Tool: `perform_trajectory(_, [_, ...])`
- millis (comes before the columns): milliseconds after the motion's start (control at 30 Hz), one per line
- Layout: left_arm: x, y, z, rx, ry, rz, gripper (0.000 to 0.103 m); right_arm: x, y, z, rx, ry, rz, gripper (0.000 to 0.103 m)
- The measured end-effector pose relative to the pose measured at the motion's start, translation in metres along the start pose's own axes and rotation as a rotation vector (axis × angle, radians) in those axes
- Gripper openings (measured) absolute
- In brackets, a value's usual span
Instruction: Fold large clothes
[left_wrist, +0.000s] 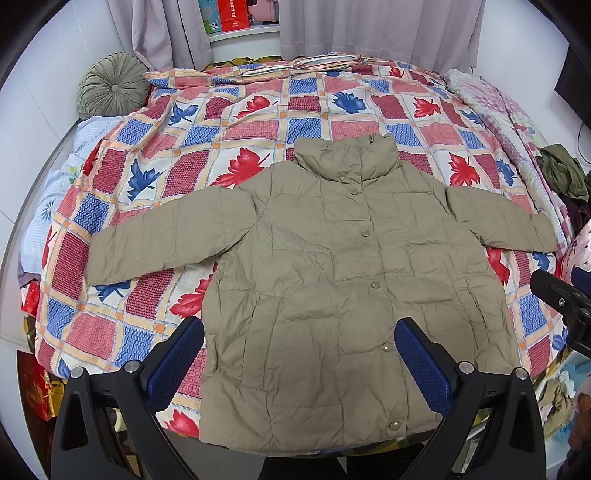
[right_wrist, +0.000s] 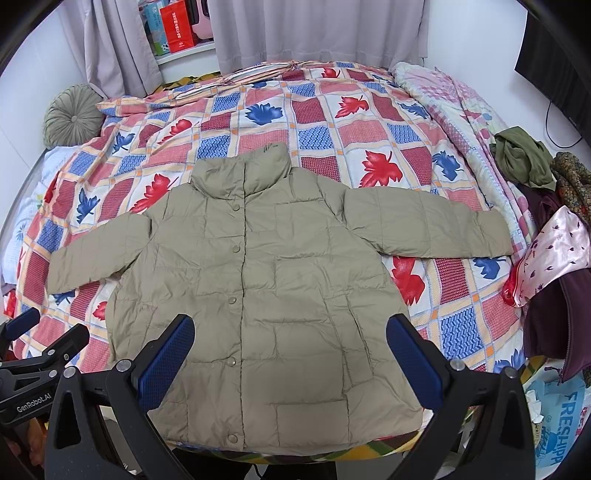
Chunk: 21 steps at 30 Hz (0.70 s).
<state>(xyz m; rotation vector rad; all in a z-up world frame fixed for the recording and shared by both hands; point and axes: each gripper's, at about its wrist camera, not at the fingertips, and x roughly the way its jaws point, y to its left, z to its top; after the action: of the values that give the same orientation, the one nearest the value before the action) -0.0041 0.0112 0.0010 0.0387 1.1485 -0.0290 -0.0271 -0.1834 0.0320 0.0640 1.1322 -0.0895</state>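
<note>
A khaki quilted puffer jacket (left_wrist: 332, 280) lies flat, front up and snapped shut, on the bed, collar away from me and both sleeves spread out. It also shows in the right wrist view (right_wrist: 266, 280). My left gripper (left_wrist: 299, 365) is open and empty, held above the jacket's hem. My right gripper (right_wrist: 290, 363) is open and empty, also above the hem. The right gripper shows at the right edge of the left wrist view (left_wrist: 565, 299). The left gripper shows at the lower left of the right wrist view (right_wrist: 37, 354).
The bed has a leaf-patterned patchwork cover (left_wrist: 229, 122). A round green cushion (left_wrist: 110, 86) sits at the far left. A pile of other clothes (right_wrist: 546, 221) lies on the bed's right edge. Curtains (right_wrist: 317, 29) and a shelf stand behind the bed.
</note>
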Motion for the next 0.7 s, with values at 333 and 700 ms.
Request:
perform_trajectory(333, [0.002, 0.002, 0.000, -0.003, 0.006, -0.002, 0.103, 0.000, -0.003, -0.001, -0.002, 0.000, 0.001, 0.103])
perform_trajectory(700, [0.012, 0.014, -0.005, -0.010, 0.025, -0.014, 0.103, 0.002, 0.016, 0.001, -0.002, 0.017, 0.001, 0.103])
